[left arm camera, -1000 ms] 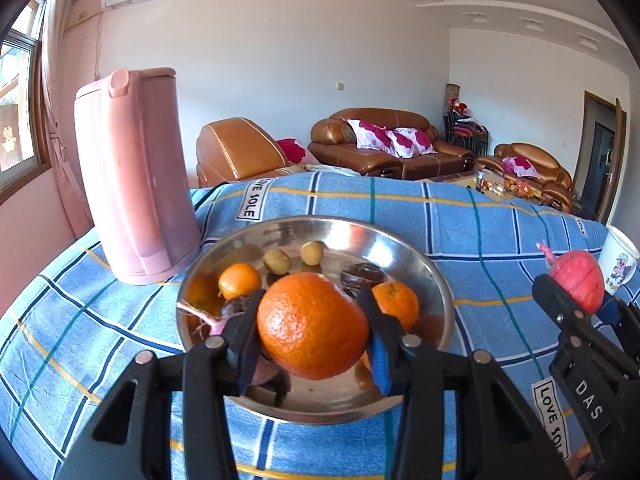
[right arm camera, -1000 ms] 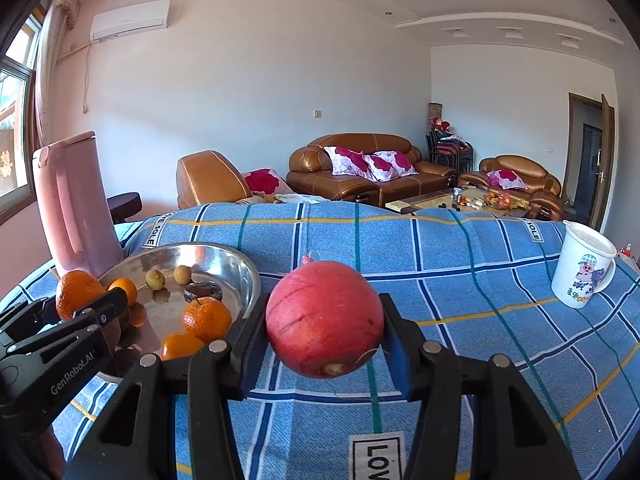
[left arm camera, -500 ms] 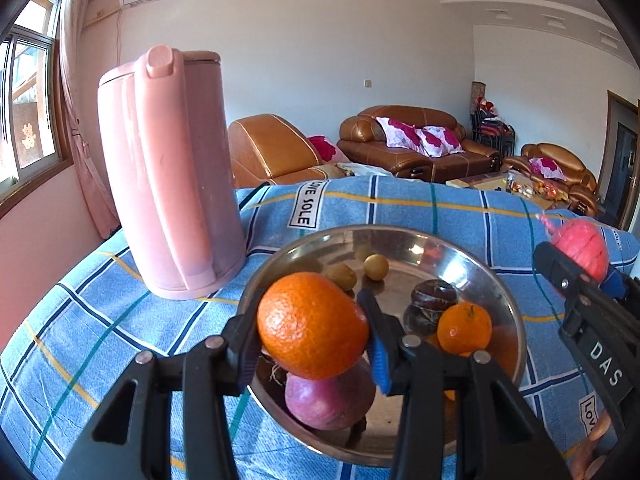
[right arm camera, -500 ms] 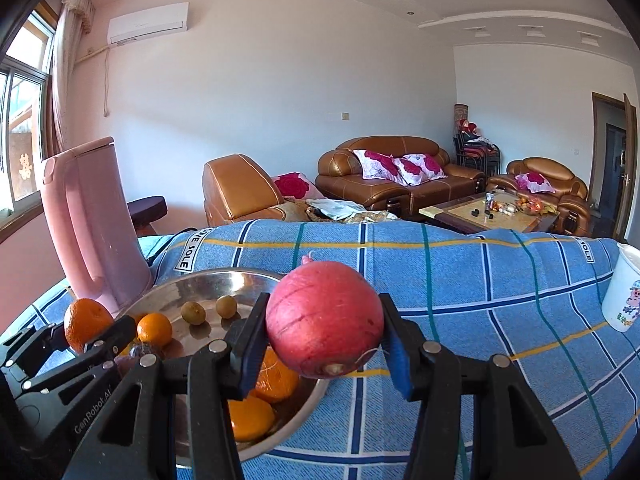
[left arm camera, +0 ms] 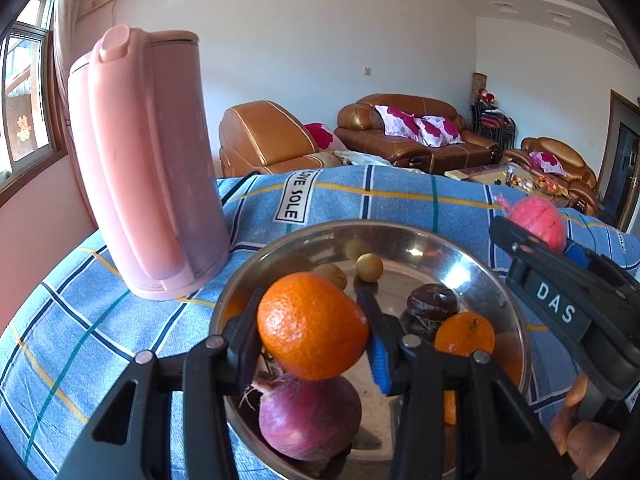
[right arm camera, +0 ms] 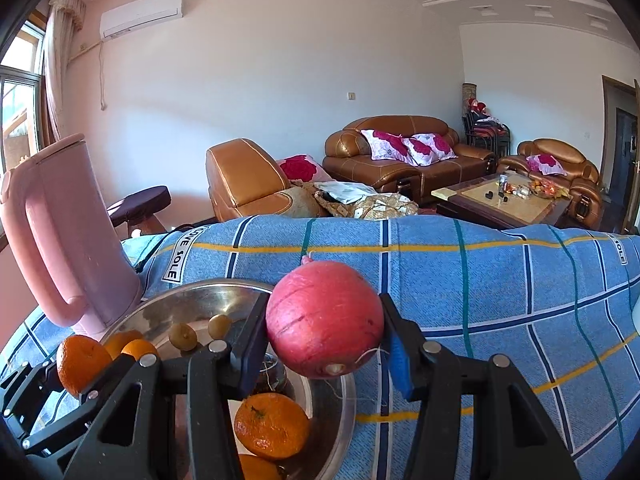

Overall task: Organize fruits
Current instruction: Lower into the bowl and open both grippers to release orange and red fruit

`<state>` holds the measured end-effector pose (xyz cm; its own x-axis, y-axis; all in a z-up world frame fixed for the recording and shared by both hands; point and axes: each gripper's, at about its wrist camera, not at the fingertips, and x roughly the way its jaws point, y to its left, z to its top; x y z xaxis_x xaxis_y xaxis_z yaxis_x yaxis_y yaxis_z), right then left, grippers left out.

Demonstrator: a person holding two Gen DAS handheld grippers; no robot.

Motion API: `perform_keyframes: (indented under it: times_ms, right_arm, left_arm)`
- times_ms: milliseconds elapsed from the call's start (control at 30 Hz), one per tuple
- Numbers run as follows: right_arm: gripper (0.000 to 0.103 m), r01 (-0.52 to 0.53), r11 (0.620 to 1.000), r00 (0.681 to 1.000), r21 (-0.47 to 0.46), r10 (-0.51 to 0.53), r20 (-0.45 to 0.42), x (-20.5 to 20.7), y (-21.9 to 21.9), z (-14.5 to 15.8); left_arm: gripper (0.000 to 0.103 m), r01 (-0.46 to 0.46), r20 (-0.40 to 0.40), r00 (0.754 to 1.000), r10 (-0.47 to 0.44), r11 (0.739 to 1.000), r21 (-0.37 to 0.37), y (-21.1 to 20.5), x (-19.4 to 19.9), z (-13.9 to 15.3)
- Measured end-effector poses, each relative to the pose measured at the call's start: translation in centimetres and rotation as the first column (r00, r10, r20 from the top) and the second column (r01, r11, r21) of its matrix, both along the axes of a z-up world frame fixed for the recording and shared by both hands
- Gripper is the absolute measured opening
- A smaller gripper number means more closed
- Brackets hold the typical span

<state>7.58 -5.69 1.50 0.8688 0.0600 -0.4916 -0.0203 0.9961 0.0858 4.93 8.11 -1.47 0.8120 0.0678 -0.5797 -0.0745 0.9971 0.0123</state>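
My left gripper is shut on a large orange and holds it above the near left part of a steel bowl. In the bowl lie a purple onion, a small orange, a dark round fruit and two small yellow-green fruits. My right gripper is shut on a red pomegranate, which hangs over the bowl's right rim. The right wrist view also shows the held orange at the lower left.
A tall pink kettle stands close to the left of the bowl on the blue checked cloth. A white cup's edge shows at the far right. Brown leather sofas and a coffee table stand beyond the table.
Both grippers have moved left toward the kettle. The orange now hangs over the onion, and the pomegranate has come from over the cloth to over the bowl's rim. Both grips are unchanged.
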Motion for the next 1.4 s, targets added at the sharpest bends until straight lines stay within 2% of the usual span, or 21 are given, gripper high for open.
perform_keyframes:
  times_ms: [500, 767, 1167, 1400]
  right_arm:
    - [0.053, -0.077, 0.995, 0.992, -0.062, 0.071, -0.100, 3.7, 1.7, -1.4]
    - [0.053, -0.094, 0.992, 0.989, -0.089, 0.083, -0.119, 4.3, 2.4, -1.9]
    - [0.053, -0.140, 0.980, 0.970, -0.143, 0.107, -0.219, 5.5, 3.8, -3.4]
    - [0.053, -0.152, 0.970, 0.969, -0.189, 0.109, -0.221, 5.4, 4.1, -3.5]
  left_arm:
    - [0.046, 0.025, -0.042, 0.999, -0.024, 1.000, 0.018, -2.1, 1.5, -1.1]
    - [0.046, 0.020, -0.064, 0.998, -0.018, 0.999, 0.027, -2.3, 1.8, -1.6]
    - [0.046, 0.022, -0.094, 0.995, -0.019, 0.999, 0.026, -2.4, 1.9, -2.0]
    - [0.046, 0.027, -0.098, 0.995, -0.021, 0.998, 0.058, -2.8, 2.1, -2.2]
